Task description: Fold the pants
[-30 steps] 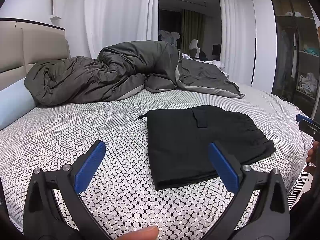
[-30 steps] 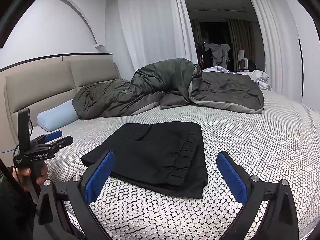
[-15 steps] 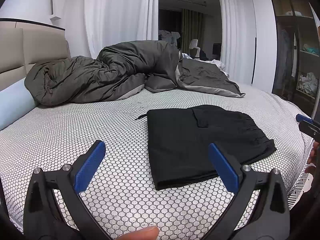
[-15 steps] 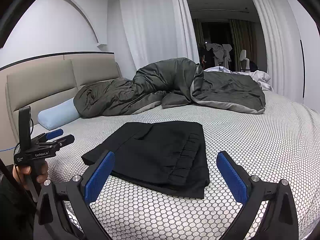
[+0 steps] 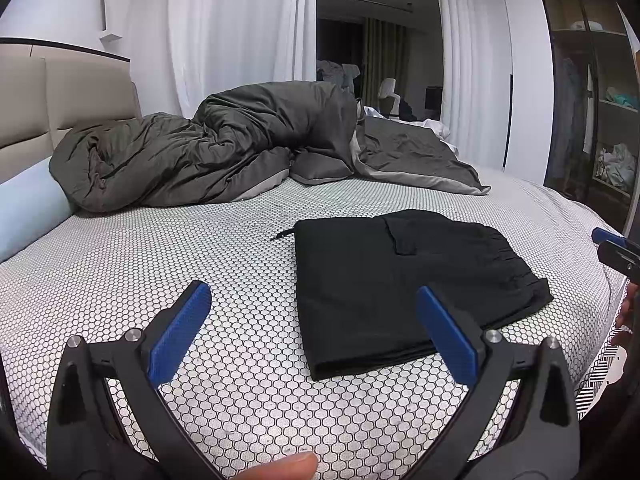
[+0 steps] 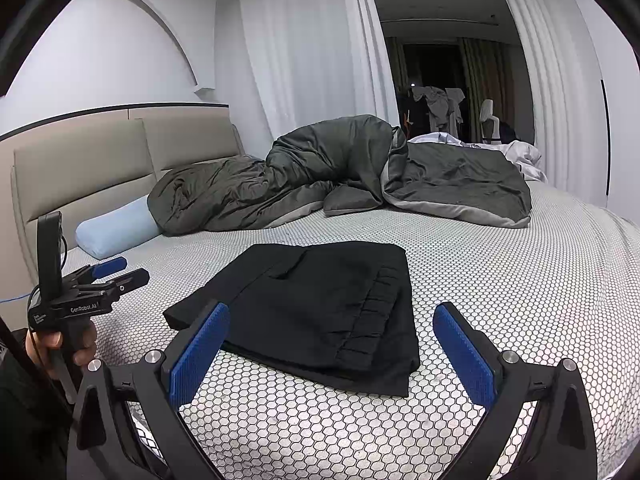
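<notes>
Left gripper point(image 5: 312, 328), seen from its own camera at the bottom of the frame, has its blue-padded fingers point(image 5: 178, 332) spread wide and grasps nothing; a fingertip of the person shows at the bottom edge. Right gripper point(image 6: 332, 352), likewise at the bottom of its own frame, is also spread wide and empty. Black pants point(image 5: 404, 284) lie folded into a compact rectangle on the honeycomb-patterned bed sheet point(image 5: 160, 260), right of centre in the left wrist view and at centre in the right wrist view point(image 6: 316, 304), with the gathered waistband toward the right edge of the fold. Neither tool touches the garment; both hang over the near edge of the bed.

In the right wrist view the left gripper point(image 6: 116, 274) appears at the left edge, held in a hand point(image 6: 60, 346). A rumpled dark grey duvet point(image 5: 208, 152) fills the far side of the bed, a pale blue bolster point(image 6: 116, 232) lies beside it against the beige headboard point(image 6: 80, 168), and white curtains point(image 6: 304, 52) hang behind.
</notes>
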Motion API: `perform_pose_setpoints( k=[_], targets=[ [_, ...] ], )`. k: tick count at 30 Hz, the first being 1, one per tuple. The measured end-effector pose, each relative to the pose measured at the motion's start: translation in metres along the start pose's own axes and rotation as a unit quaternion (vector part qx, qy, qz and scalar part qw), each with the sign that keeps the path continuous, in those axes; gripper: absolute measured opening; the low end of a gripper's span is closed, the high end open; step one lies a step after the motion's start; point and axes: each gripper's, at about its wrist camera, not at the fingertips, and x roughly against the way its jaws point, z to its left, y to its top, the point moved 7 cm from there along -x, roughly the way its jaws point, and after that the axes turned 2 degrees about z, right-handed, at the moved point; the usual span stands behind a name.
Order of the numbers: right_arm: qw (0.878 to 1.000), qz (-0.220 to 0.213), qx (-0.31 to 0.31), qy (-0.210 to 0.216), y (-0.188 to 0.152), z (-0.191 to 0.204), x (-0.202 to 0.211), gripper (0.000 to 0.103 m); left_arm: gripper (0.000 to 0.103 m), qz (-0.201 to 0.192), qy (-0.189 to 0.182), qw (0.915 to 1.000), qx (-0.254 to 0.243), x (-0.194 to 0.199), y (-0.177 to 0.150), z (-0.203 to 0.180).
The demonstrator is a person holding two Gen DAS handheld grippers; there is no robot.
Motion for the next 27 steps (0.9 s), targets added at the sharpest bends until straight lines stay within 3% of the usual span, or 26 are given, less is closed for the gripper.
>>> perform_pose_setpoints(
  k=[27],
  targets=[
    [1.0, 0.002, 0.004, 0.008, -0.002, -0.001, 0.001, 0.103, 0.102, 0.001, -0.004, 1.0, -0.003, 0.0, 0.0, 0.017]
  ],
)
